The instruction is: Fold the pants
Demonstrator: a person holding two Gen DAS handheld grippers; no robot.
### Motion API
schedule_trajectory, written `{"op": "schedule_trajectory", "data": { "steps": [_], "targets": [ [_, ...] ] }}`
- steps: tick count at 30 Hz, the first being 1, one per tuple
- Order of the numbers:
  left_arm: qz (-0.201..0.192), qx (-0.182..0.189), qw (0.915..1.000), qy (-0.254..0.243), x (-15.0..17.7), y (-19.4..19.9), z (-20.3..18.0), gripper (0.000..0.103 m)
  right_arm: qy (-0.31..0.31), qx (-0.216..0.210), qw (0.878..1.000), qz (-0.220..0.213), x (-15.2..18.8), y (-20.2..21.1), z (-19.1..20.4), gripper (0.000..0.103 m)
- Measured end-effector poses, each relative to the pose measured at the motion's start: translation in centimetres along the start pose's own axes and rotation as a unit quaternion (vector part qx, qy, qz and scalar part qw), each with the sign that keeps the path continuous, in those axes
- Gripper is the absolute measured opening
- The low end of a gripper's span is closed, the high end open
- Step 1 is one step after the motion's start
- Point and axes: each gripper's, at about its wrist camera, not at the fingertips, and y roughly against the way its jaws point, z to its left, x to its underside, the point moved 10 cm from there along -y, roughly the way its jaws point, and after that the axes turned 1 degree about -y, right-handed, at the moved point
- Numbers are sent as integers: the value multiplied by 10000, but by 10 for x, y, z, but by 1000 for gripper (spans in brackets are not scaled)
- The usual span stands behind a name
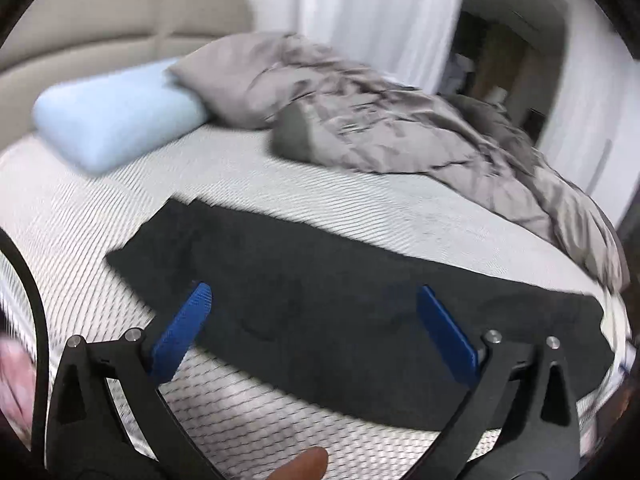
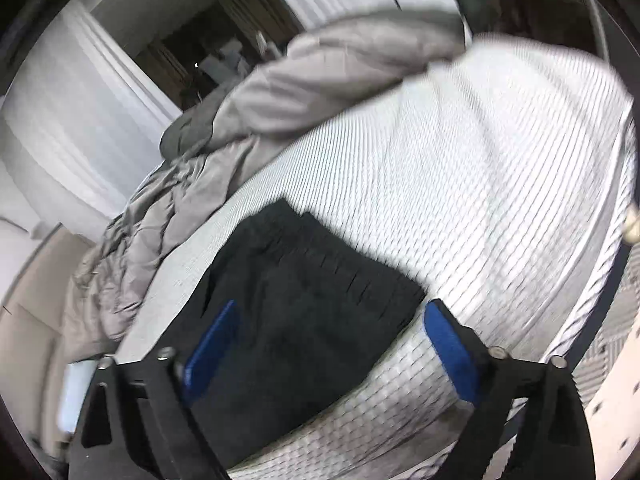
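Black pants [image 1: 344, 320] lie flat across the near edge of a white ribbed mattress [image 1: 280, 176], their outline softened by motion blur; the right wrist view catches only one squared end [image 2: 304, 312], the rest cut off behind the tool. Both grippers hang above the cloth with jaws spread wide, holding nothing: the left gripper [image 1: 316, 300] and the right gripper [image 2: 332, 316], each with two blue textured pads. One pale blue pillow [image 1: 116, 120] and one grey pillow [image 1: 232, 76] sit by the padded beige headboard [image 1: 120, 12]; a crumpled grey duvet [image 1: 440, 132] is heaped beyond.
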Motion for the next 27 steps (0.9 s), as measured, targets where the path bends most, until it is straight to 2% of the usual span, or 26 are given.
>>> {"op": "schedule_trajectory", "data": {
  "steps": [3, 5, 8, 11, 13, 15, 17, 19, 22, 24, 25, 27],
  "targets": [
    [-33, 200, 9995, -258, -13, -9, -39, 102, 427, 38, 9991, 8, -7, 4, 11, 100],
    [52, 349, 9987, -368, -21, -22, -63, 102, 812, -75, 9966, 71, -12, -4, 34, 100],
    [243, 508, 9971, -510, -32, -51, -96, 102, 1267, -206, 9915, 195, -24, -20, 66, 100],
    [387, 932, 9929, -623, -44, -92, -134, 102, 1540, -410, 9864, 407, -37, -48, 97, 100],
    [346, 841, 9934, -697, -43, -113, -142, 102, 1763, -134, 9836, 369, -53, -72, 101, 100],
    [374, 738, 9932, -822, -35, -132, -141, 102, 1738, 256, 9832, 489, -61, -97, 87, 100],
    [629, 609, 9918, -929, -23, -148, -131, 102, 1650, 286, 9829, 764, -56, -114, 69, 100],
    [680, 469, 9919, -962, -20, -152, -124, 102, 1637, 261, 9795, 1148, -49, -134, 62, 98],
    [659, 430, 9923, -956, -20, -157, -120, 102, 1816, -2, 9740, 1354, -43, -144, 72, 87],
    [660, 475, 9921, -952, -20, -156, -119, 102, 2027, 76, 9704, 1314, -40, -149, 80, 66],
    [666, 484, 9922, -937, -18, -156, -120, 102, 2168, 160, 9673, 1310, -38, -151, 83, 47],
    [681, 497, 9918, -957, -16, -156, -121, 102, 2428, 93, 9619, 1253, -34, -150, 96, 39]
  ]
}}
